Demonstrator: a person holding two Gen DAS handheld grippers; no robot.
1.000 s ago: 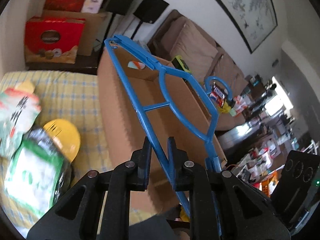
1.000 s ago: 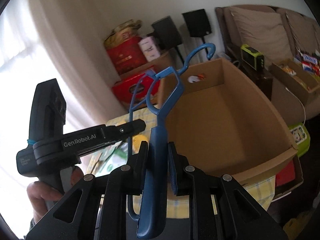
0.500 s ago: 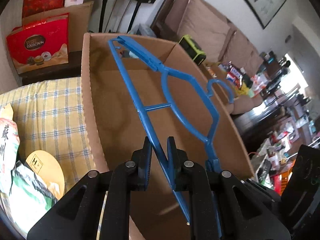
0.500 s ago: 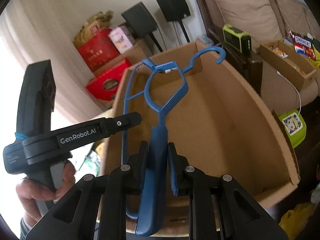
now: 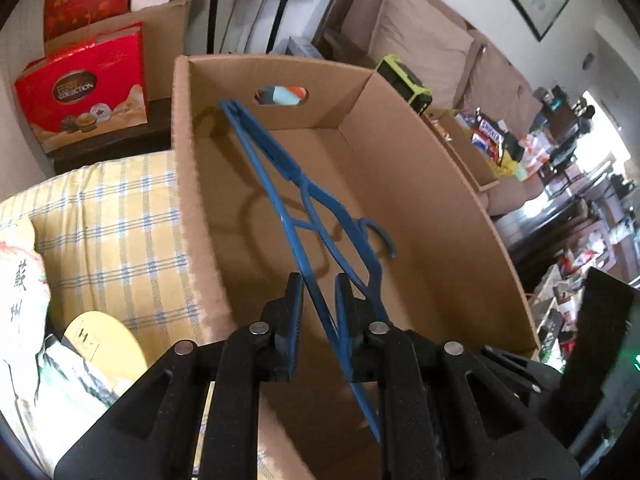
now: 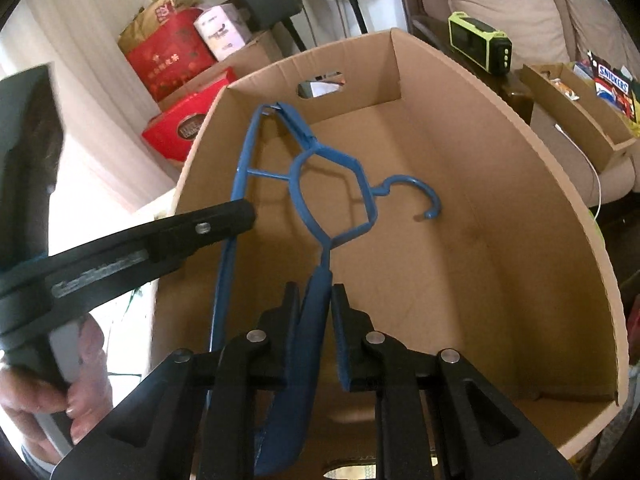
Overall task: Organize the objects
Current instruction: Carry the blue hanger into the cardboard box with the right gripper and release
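Claw-wise, keeps left claw (image 5: 318, 280) pinched on the bar and right claw (image 6: 314, 290) on the shoulder of the blue plastic clothes hanger (image 6: 298, 124), now sunk from rim height deep inside the open brown cardboard box (image 6: 520, 160), so probably only needs releasing.

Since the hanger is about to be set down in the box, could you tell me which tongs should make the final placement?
Right. The right tongs clamp the blue hanger by its broad shoulder, aimed into the cardboard box; the left tongs only straddle its thin bar, with a visible gap.
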